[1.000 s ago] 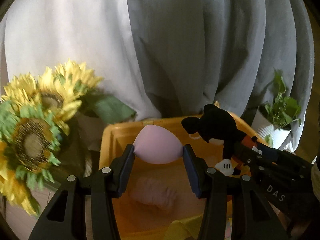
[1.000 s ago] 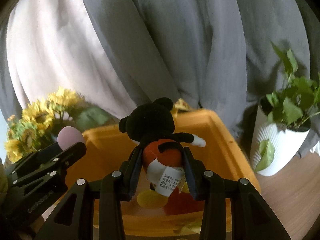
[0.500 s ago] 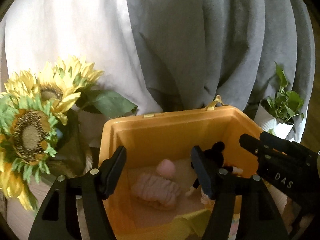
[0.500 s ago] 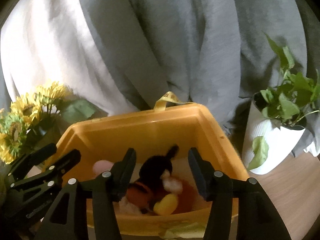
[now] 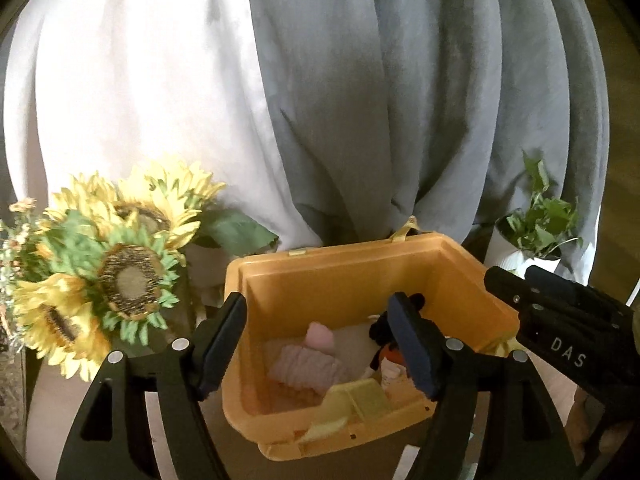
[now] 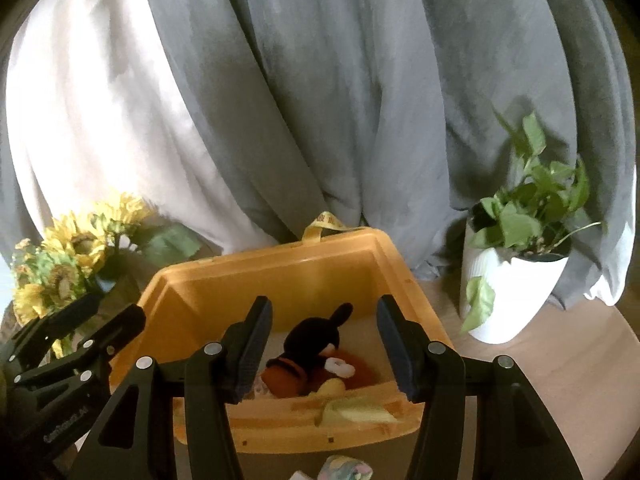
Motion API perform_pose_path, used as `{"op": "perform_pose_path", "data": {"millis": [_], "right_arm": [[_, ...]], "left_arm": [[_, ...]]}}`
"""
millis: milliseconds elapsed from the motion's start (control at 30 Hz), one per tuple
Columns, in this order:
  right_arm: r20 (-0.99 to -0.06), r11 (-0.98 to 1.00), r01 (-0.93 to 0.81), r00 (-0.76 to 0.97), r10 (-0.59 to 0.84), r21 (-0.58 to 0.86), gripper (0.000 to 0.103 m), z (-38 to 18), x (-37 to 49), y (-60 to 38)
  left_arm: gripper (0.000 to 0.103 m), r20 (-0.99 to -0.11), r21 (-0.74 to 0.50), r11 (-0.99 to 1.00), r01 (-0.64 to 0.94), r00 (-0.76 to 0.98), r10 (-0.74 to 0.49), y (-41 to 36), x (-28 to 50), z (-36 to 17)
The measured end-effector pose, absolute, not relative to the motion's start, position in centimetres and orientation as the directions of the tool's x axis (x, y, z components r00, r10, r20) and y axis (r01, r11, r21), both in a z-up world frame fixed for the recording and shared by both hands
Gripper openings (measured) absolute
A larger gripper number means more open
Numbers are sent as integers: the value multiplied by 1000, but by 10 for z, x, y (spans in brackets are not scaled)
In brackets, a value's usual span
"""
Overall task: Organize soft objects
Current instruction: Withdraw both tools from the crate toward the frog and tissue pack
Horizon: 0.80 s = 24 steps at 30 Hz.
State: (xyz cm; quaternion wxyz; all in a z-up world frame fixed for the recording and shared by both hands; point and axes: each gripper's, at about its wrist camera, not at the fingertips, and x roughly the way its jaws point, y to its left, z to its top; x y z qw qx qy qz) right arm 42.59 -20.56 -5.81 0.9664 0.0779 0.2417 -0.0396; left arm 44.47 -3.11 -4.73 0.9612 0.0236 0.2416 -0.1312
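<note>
An orange plastic bin (image 5: 352, 276) (image 6: 288, 268) stands ahead of both grippers. Inside lie a pink egg-shaped sponge (image 5: 320, 334), a pink ribbed soft piece (image 5: 304, 368) and a black mouse plush (image 6: 316, 340) (image 5: 380, 330) with orange shorts. A yellow cloth (image 5: 352, 400) (image 6: 356, 404) hangs over the near rim. My left gripper (image 5: 320, 344) is open and empty above the bin's near side. My right gripper (image 6: 324, 348) is open and empty above the plush. Each gripper also shows in the other's view, the right one (image 5: 560, 328) and the left one (image 6: 76, 340).
A sunflower bunch (image 5: 116, 264) (image 6: 76, 248) stands left of the bin. A potted green plant in a white pot (image 6: 516, 280) (image 5: 536, 228) stands to the right on the wooden table (image 6: 560, 360). Grey and white curtains (image 6: 320, 100) hang behind. A pastel item (image 6: 344, 468) lies below the bin.
Both grippers opened and let go: the pink sponge and the mouse plush dropped into the bin. Both grippers then pulled back and up from it.
</note>
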Motion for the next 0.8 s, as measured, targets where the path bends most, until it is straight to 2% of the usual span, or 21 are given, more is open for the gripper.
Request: {"op": "perform_pose_path", "data": {"millis": [100,300,800], "right_arm": [[-452,983,128,890,-56,129,62,-50,411,-205],[-428,983,130,901,-64,127,62,-39,386,-203],[-388,978,171,914,-114,115,70,-24,319,-195]], "left_arm": [[78,-461,-15,966,258,856,-236,-28,432,-41],[78,-440,-7,964,266,865,-242,-25,407,-31],[78,-413,8,957,290,873,-261,-13,345,-20]]}}
